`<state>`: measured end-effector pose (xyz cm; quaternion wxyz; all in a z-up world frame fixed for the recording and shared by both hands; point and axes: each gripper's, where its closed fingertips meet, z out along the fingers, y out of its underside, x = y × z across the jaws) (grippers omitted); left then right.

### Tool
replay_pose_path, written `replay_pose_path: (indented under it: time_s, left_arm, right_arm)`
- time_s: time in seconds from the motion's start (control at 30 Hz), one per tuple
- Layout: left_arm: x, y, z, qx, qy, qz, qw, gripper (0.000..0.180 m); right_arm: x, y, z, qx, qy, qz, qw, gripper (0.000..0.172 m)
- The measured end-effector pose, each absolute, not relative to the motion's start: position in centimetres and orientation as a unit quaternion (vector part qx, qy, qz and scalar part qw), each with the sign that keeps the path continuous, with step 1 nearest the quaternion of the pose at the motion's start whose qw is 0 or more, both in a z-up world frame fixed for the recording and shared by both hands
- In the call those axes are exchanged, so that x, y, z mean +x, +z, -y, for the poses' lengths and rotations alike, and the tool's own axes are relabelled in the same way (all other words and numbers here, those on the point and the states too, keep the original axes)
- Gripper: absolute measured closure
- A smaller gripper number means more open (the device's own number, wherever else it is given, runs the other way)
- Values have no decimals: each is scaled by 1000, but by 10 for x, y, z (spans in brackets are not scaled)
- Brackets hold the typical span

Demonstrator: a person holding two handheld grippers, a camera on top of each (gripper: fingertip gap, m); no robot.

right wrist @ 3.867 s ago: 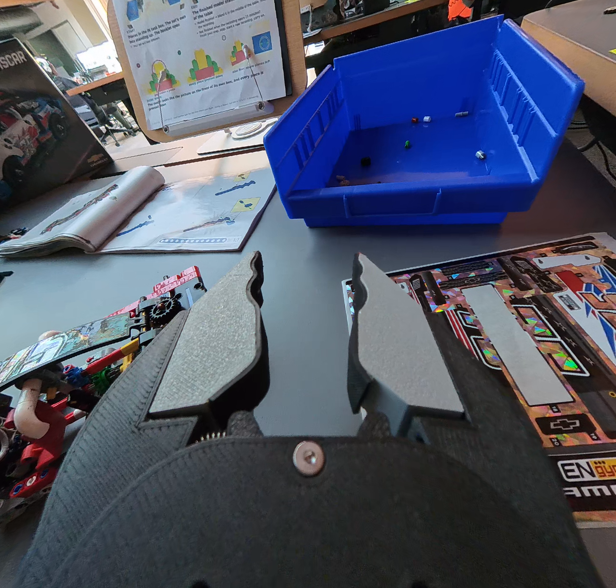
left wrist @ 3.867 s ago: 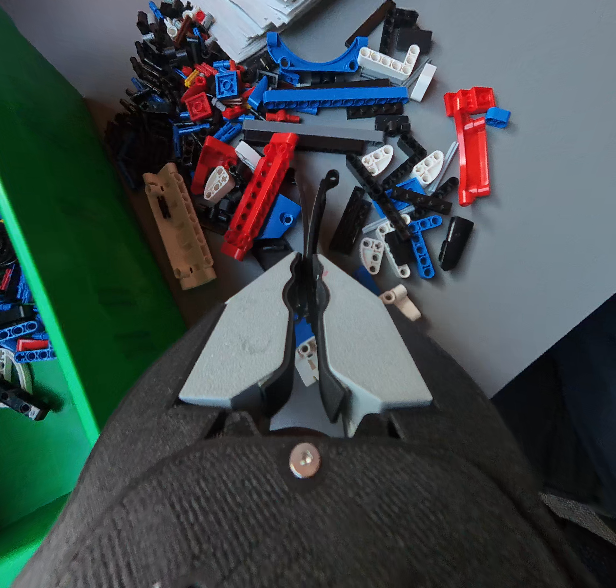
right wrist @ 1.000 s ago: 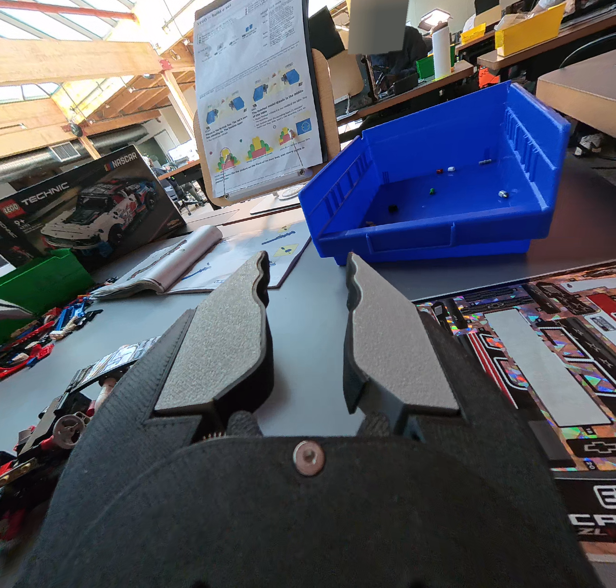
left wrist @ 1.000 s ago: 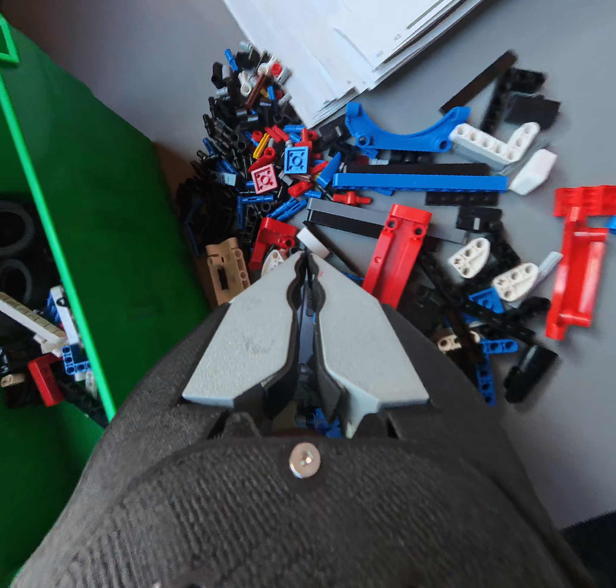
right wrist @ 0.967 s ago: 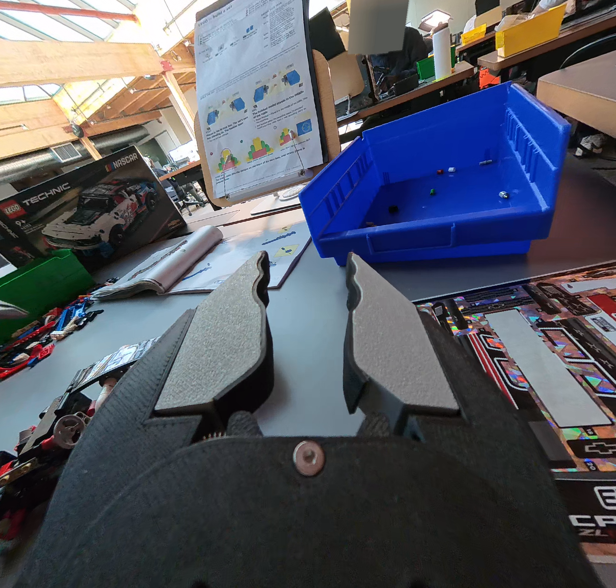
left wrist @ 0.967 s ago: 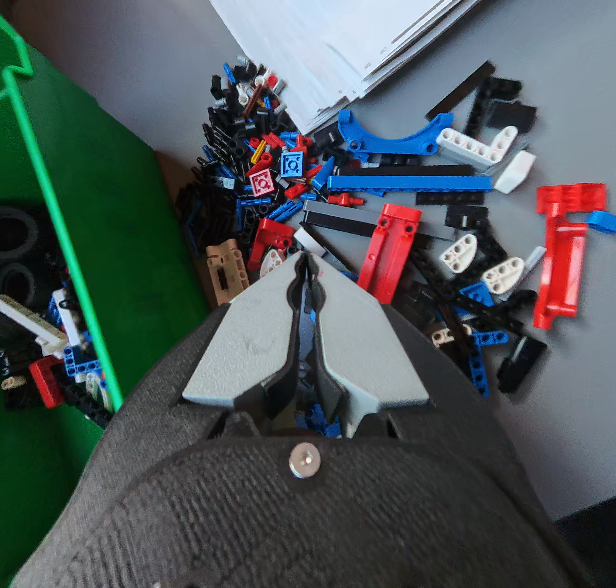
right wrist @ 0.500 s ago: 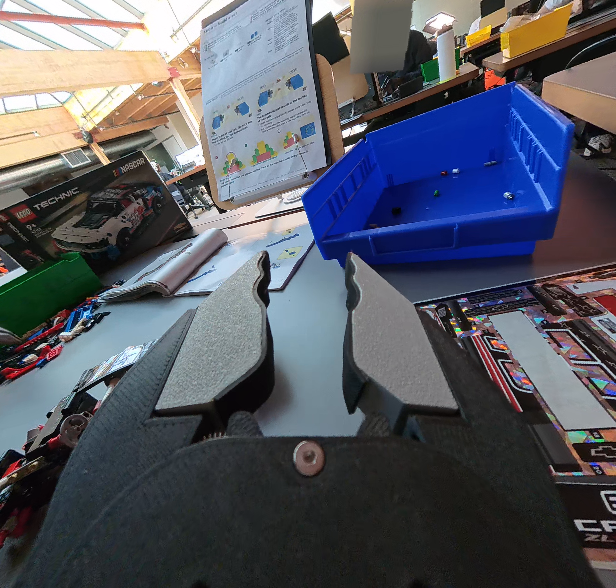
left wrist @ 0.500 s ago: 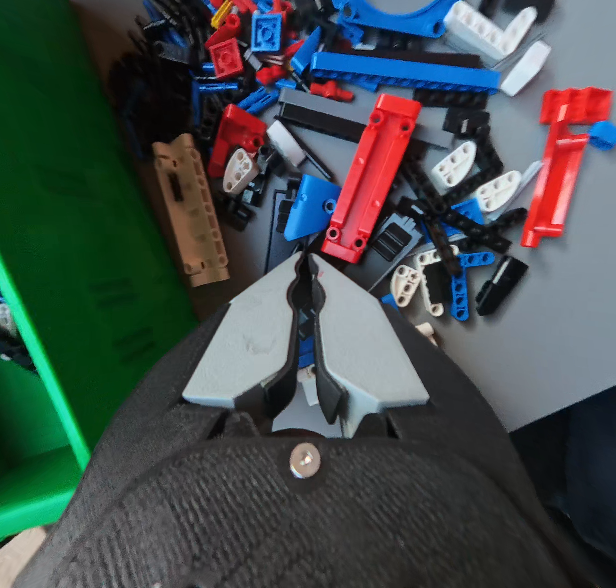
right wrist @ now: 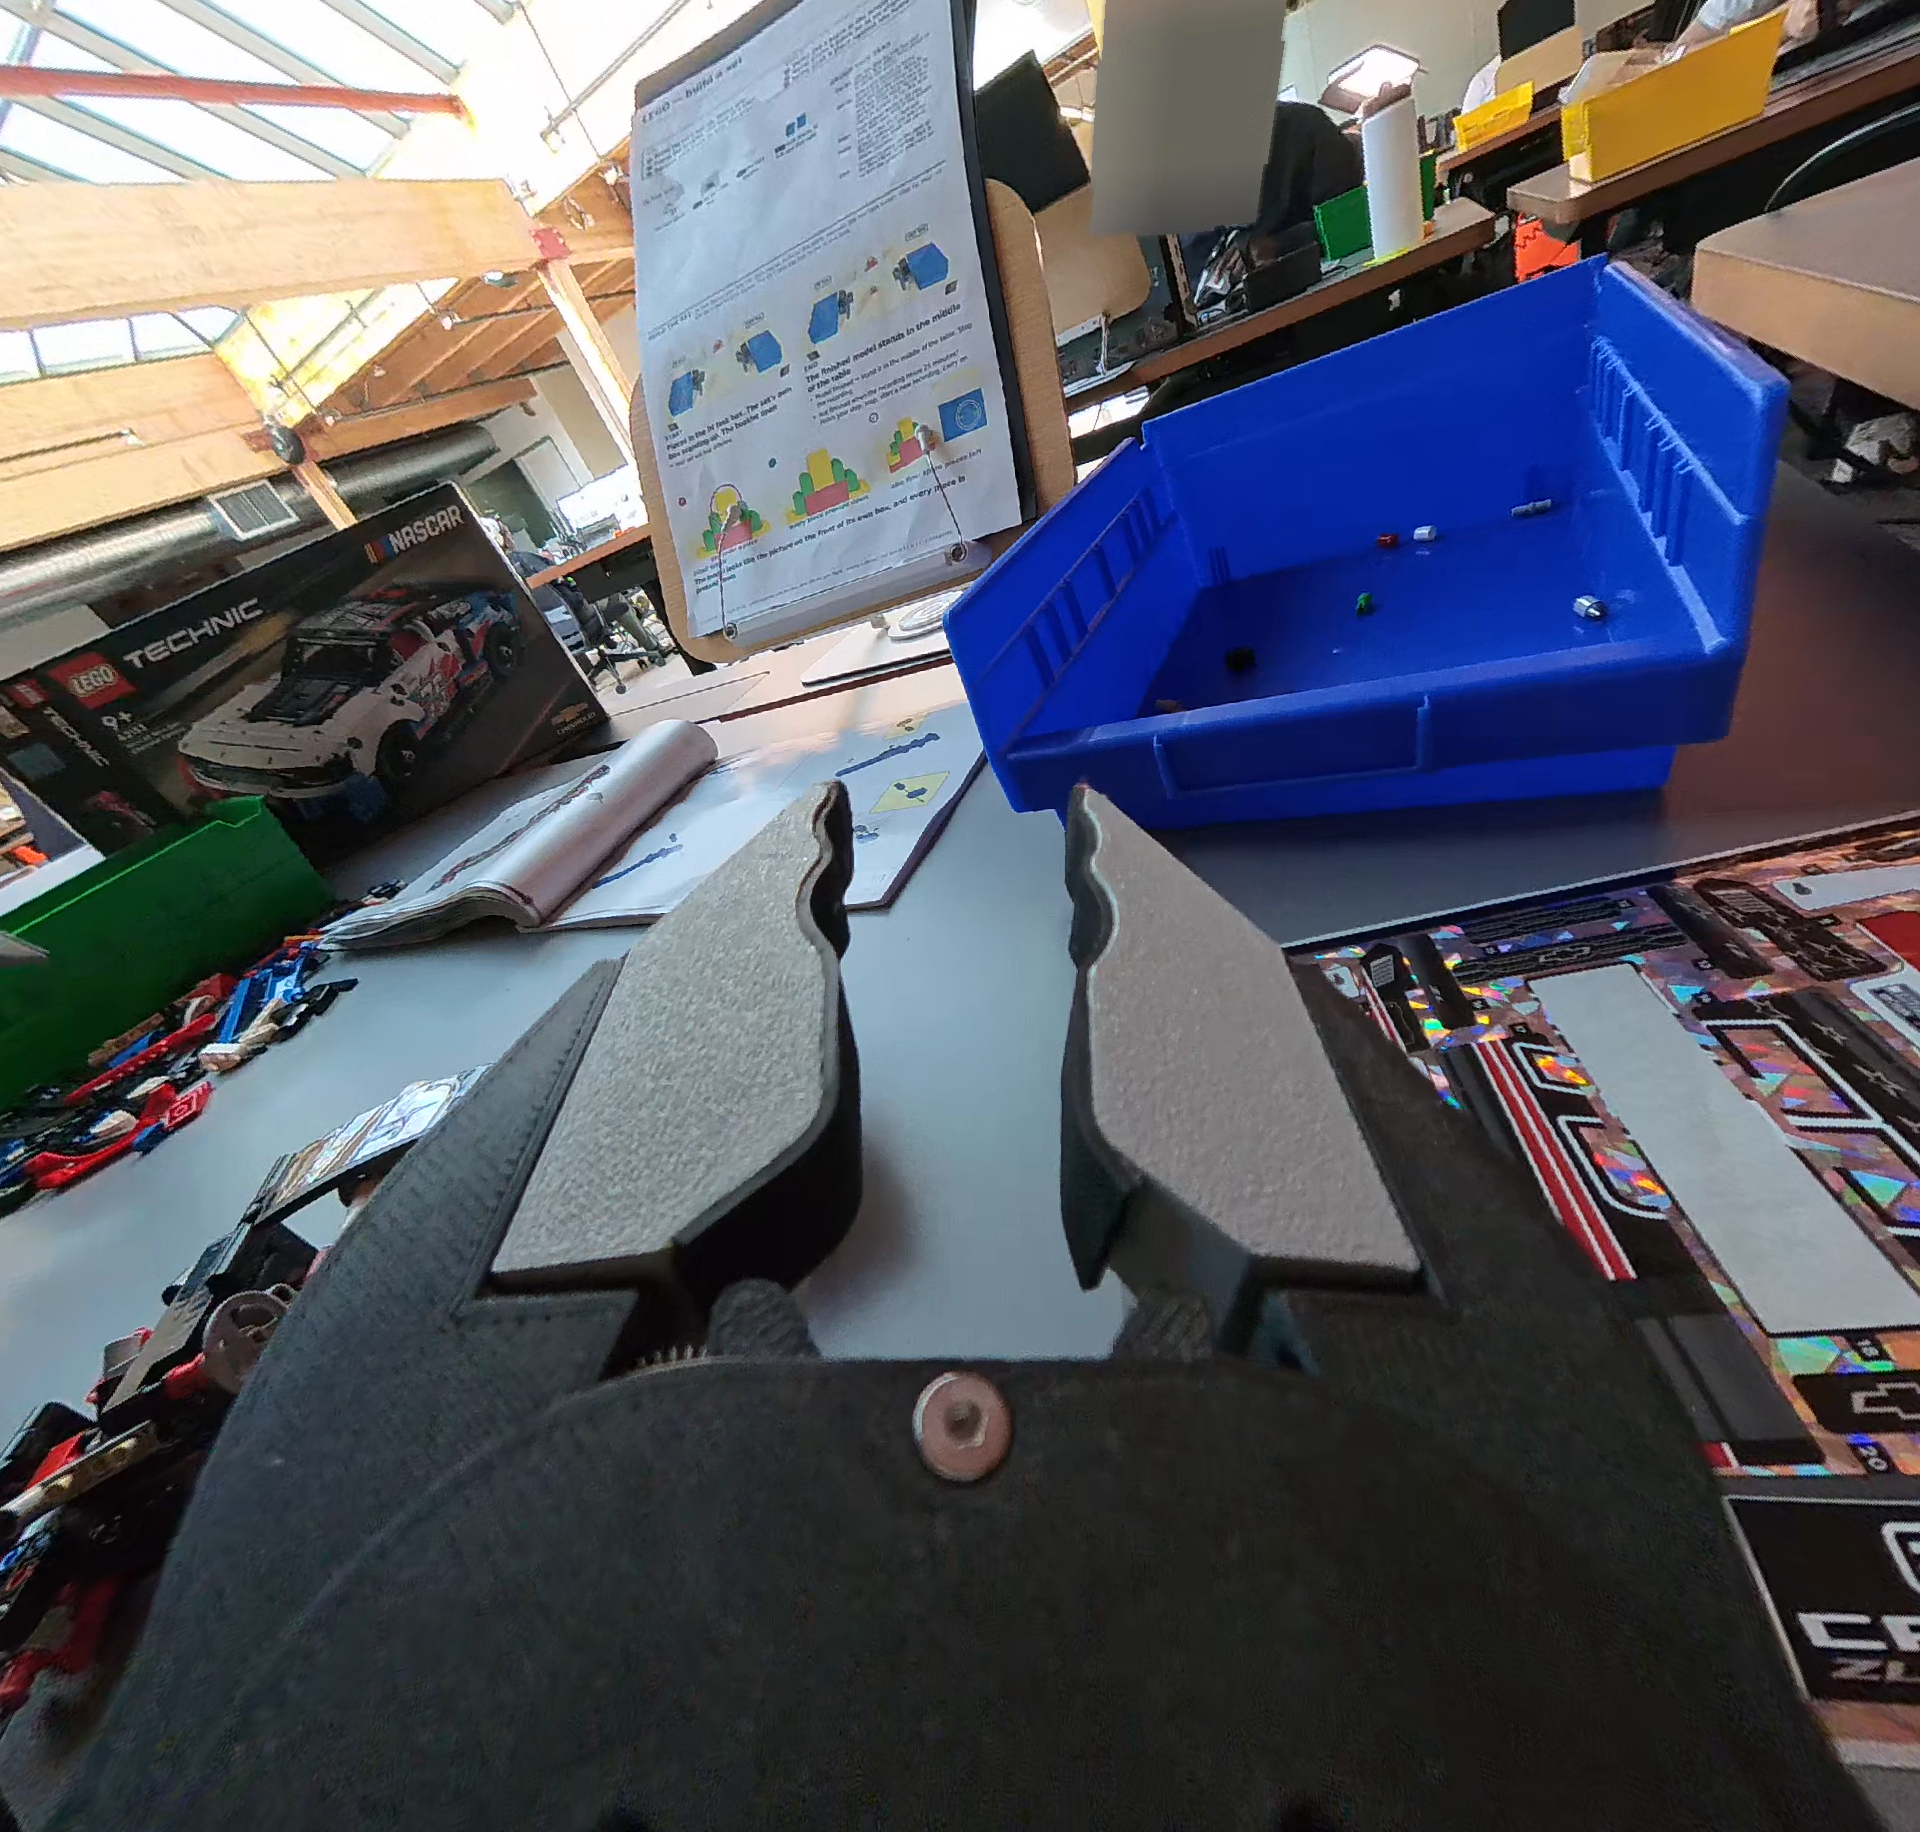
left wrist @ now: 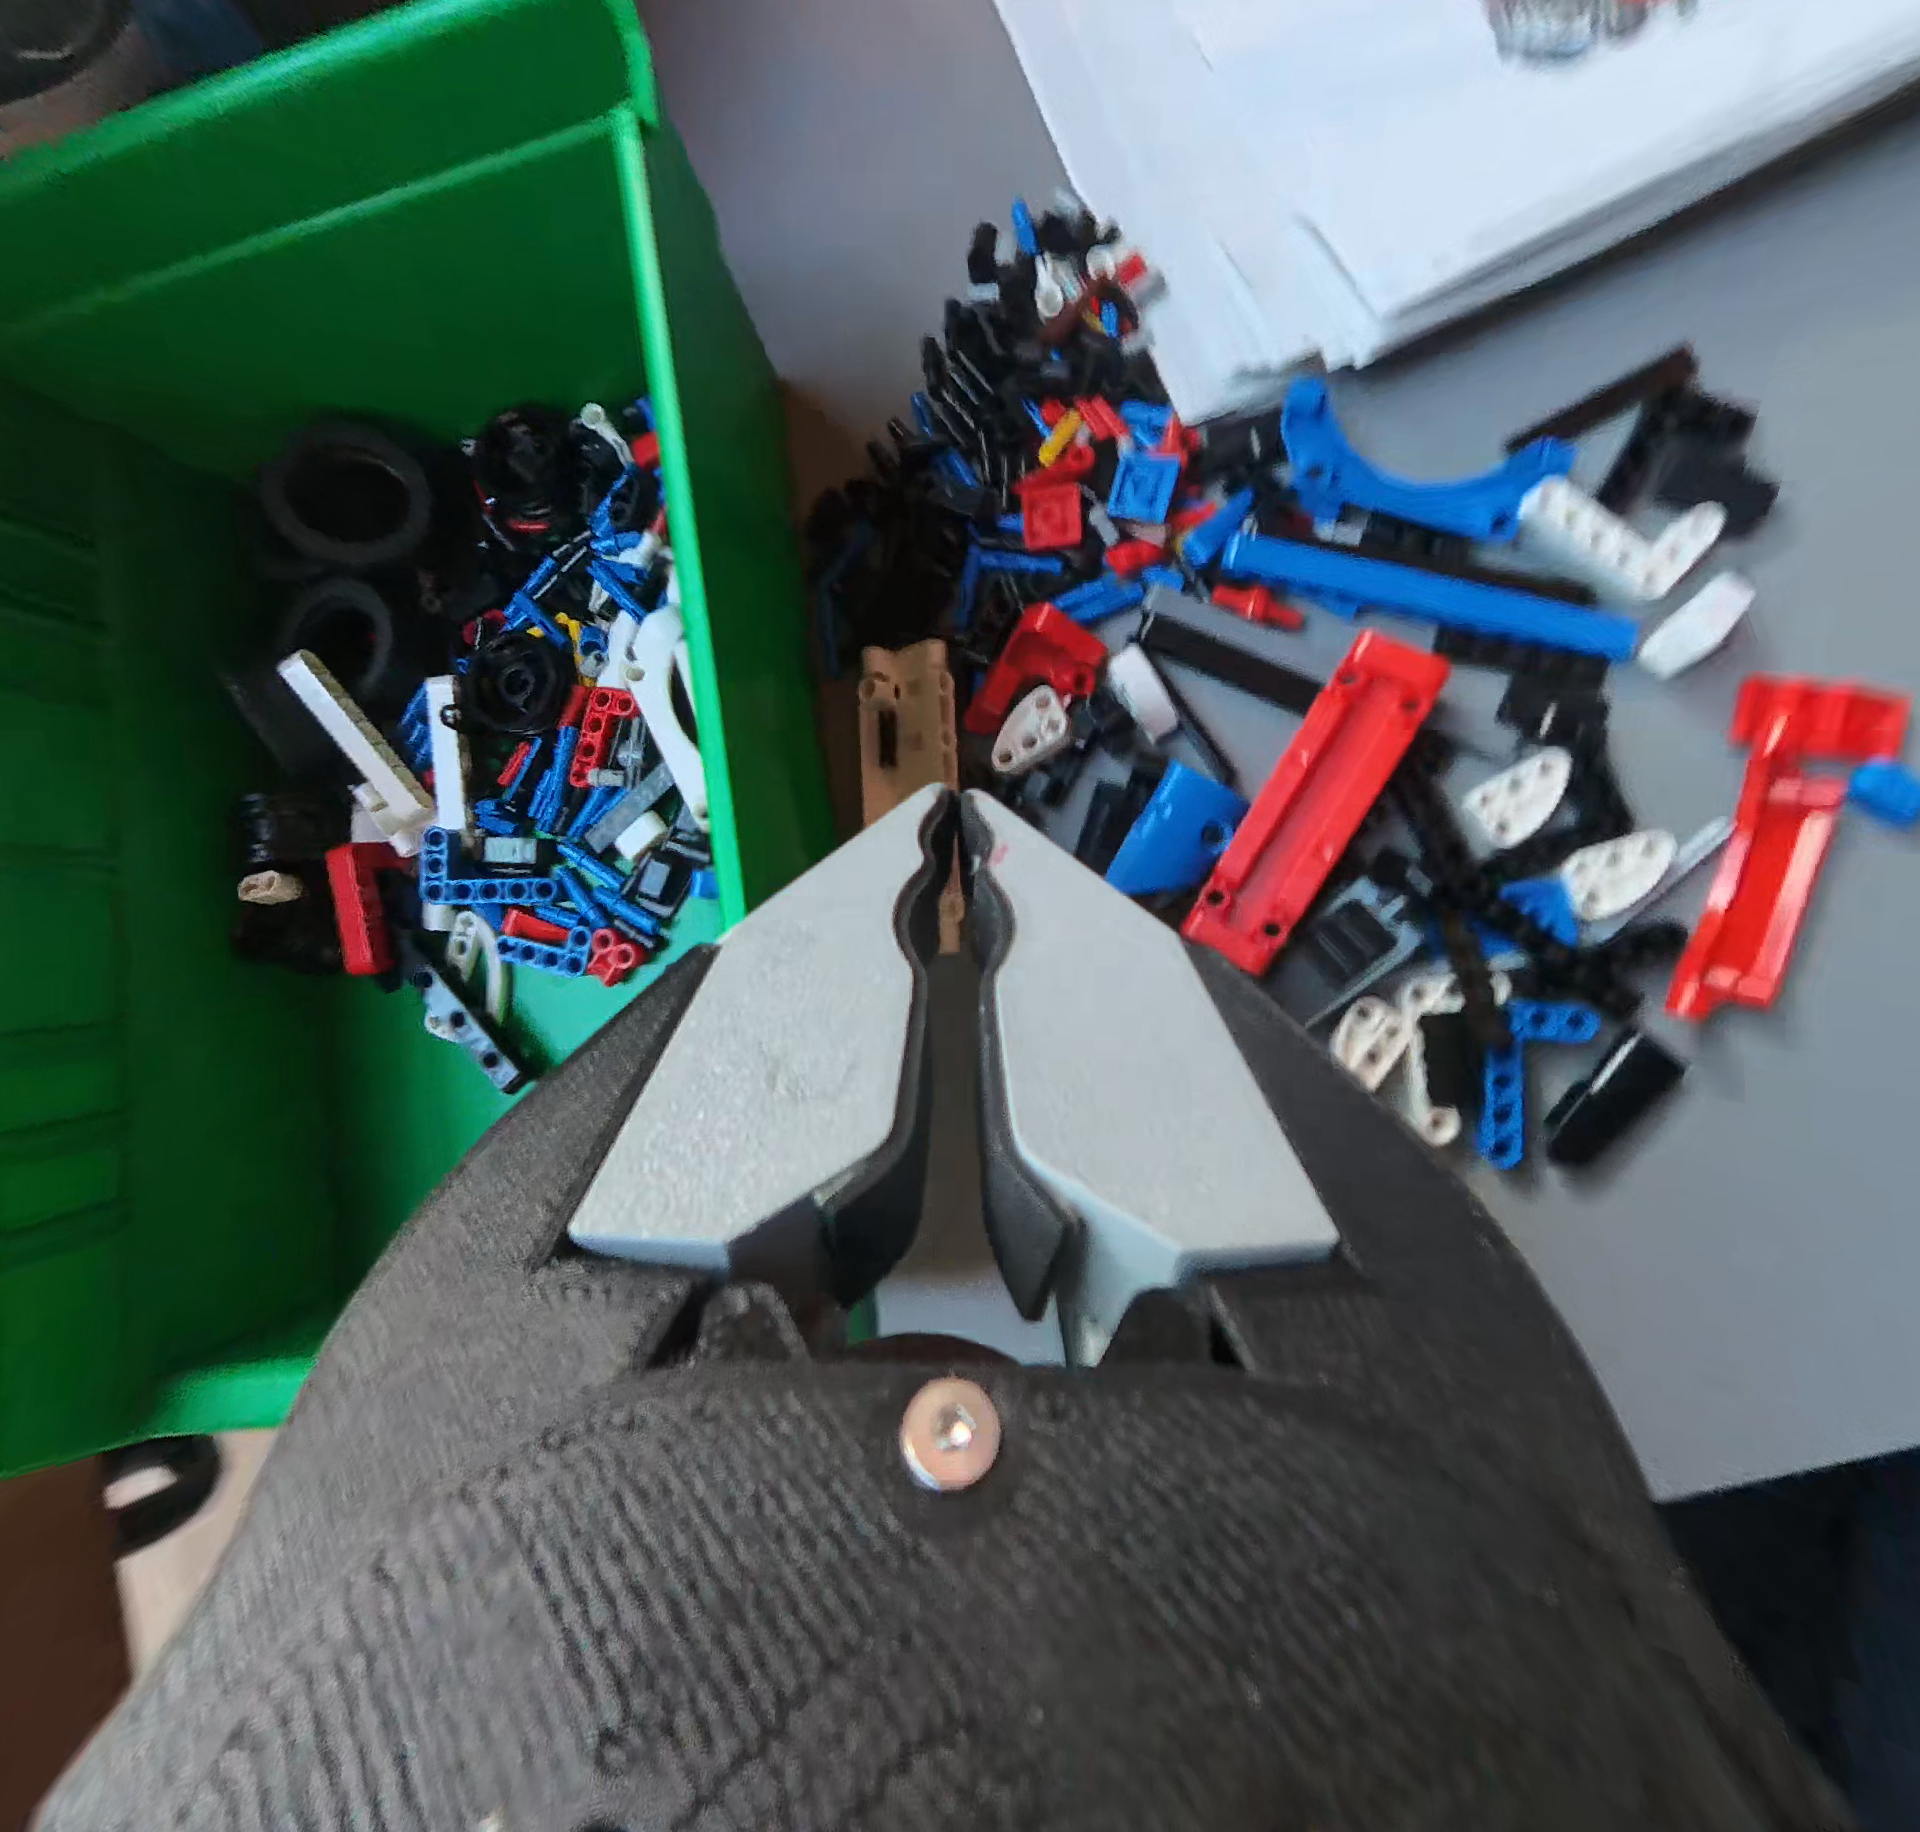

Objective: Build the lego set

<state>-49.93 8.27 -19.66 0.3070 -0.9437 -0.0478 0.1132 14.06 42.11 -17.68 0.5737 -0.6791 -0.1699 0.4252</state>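
Left gripper (left wrist: 954, 826): clenched, the 2 grey fingers (left wrist: 790, 1034) meeting at their tips. Only a dark sliver shows in the seam, so I cannot tell whether anything thin is pinched there. It hangs above the grey table (left wrist: 1714, 1263), over the near wall of the green plastic bin (left wrist: 665, 494) and just short of a tan perforated building beam (left wrist: 906, 717), the nearest loose piece. To its right lies a spread of toy building parts, among them a long red channel panel (left wrist: 1314, 795) and a blue wedge panel (left wrist: 1174, 826) touching it. A stack of white printed sheets (left wrist: 1455, 120) lies beyond the pile. The green bin holds at least 2 black rubber tyres (left wrist: 348, 504) at the back and a heap of small blue, red, white and black beams and pins (left wrist: 551, 806) against its right wall. Right gripper (right wrist: 956, 847): released, nothing between its 2 dark textured fingers (right wrist: 717, 1034), bare table showing in the gap. Ahead and to the right sits a blue plastic bin (right wrist: 1351, 743), tilted open towards the camera and almost empty, with some 6 tiny bits (right wrist: 1363, 602) scattered on its floor. An open instruction booklet (right wrist: 582, 847) lies left of it, and a glittery sticker sheet (right wrist: 1662, 1107) lies just beside the right finger.
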Motion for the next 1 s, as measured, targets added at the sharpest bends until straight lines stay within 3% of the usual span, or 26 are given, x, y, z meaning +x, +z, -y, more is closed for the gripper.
replay_pose_path:
  time_s: [0.23, 0.4, 0.5, 0.73, 1.0]
  left_arm:
    - [-494, -211, -122, -942, 92, 99, 308, 179]
    - [-483, -268, -115, -972, 70, 73, 211, 178]
    - [-467, -269, -106, -976, 36, 56, 206, 180]
    - [-487, -229, -123, -952, 74, 71, 287, 180]
    - [-524, -265, -123, -953, 171, 122, 220, 164]
  right_arm:
    - [142, -178, -422, -682, 422, 167, 574, 135]
    - [143, -176, -422, -678, 427, 163, 576, 135]
    - [143, -176, -422, -678, 427, 164, 575, 135]
    - [142, -177, -422, -679, 426, 166, 574, 135]
    - [143, -176, -422, -678, 428, 162, 575, 135]
